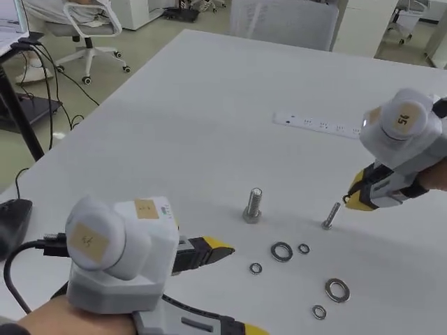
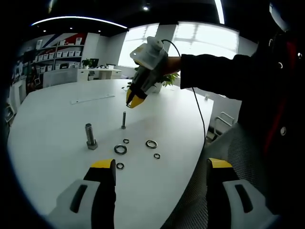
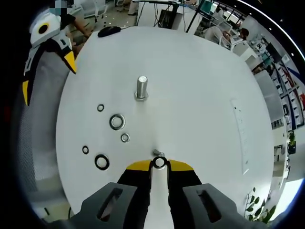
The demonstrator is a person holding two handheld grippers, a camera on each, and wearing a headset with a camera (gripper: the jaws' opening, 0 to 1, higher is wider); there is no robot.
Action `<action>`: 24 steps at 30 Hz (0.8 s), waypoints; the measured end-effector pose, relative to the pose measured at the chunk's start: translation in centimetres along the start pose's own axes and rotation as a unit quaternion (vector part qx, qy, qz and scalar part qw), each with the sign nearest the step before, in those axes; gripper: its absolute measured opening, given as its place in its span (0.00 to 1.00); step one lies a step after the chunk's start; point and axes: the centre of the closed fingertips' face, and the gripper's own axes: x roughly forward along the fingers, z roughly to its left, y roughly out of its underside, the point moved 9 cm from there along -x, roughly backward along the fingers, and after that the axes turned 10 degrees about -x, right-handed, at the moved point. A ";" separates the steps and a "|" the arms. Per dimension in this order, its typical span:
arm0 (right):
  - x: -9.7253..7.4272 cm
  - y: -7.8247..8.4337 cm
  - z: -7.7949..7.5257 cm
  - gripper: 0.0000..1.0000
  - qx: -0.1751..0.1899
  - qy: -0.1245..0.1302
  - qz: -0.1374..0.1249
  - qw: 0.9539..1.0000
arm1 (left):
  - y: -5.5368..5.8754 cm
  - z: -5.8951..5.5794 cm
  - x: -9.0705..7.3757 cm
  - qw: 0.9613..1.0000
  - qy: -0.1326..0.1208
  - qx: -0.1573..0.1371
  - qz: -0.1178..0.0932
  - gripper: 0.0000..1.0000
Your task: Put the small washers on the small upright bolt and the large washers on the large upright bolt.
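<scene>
Head view looks forward and down over the white surface (image 1: 209, 125) from its near edge. Left gripper view sits low, looking across it; right gripper view's close above, facing down. All three share the large silver upright bolt (image 1: 253, 204).

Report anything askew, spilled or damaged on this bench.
Nothing stands out. The large bolt and small bolt stand head-down on the table; the small one's lean in the head view looks like perspective, since the left gripper view shows it upright. Five loose washers lie flat nearby.
</scene>
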 end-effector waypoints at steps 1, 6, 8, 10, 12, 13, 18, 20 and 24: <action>0.1 0.0 -0.2 0.13 -0.001 -0.002 0.001 1.000 | 0.0 0.0 0.0 1.000 -0.001 0.000 0.000 0.77; 0.8 -0.1 -0.6 0.13 -0.008 -0.013 0.007 1.000 | 0.0 0.1 0.0 1.000 -0.003 -0.001 -0.001 0.78; 1.1 -0.1 -0.7 0.13 -0.011 -0.017 0.009 1.000 | 0.0 0.2 -0.1 1.000 -0.005 -0.002 -0.002 0.78; 1.2 -0.1 -0.8 0.13 -0.014 -0.020 0.011 1.000 | 0.0 0.2 -0.1 1.000 -0.007 -0.001 -0.003 0.78; 1.3 -0.1 -0.8 0.13 -0.016 -0.024 0.014 0.999 | 0.0 0.2 -0.1 1.000 -0.008 -0.002 -0.004 0.78; 1.4 -0.1 -0.8 0.13 -0.019 -0.025 0.015 0.999 | 0.0 0.2 -0.1 1.000 -0.008 -0.003 -0.004 0.78; 1.5 0.0 -0.8 0.13 -0.023 -0.033 0.019 0.999 | -0.1 0.2 -0.1 1.000 -0.012 -0.003 -0.008 0.78; 1.6 0.0 -0.8 0.13 -0.024 -0.035 0.021 0.999 | 0.0 0.2 -0.1 1.000 -0.012 -0.003 -0.006 0.78; 1.9 0.0 -0.7 0.13 -0.027 -0.039 0.023 0.999 | -0.1 0.2 -0.1 1.000 -0.015 -0.002 -0.007 0.78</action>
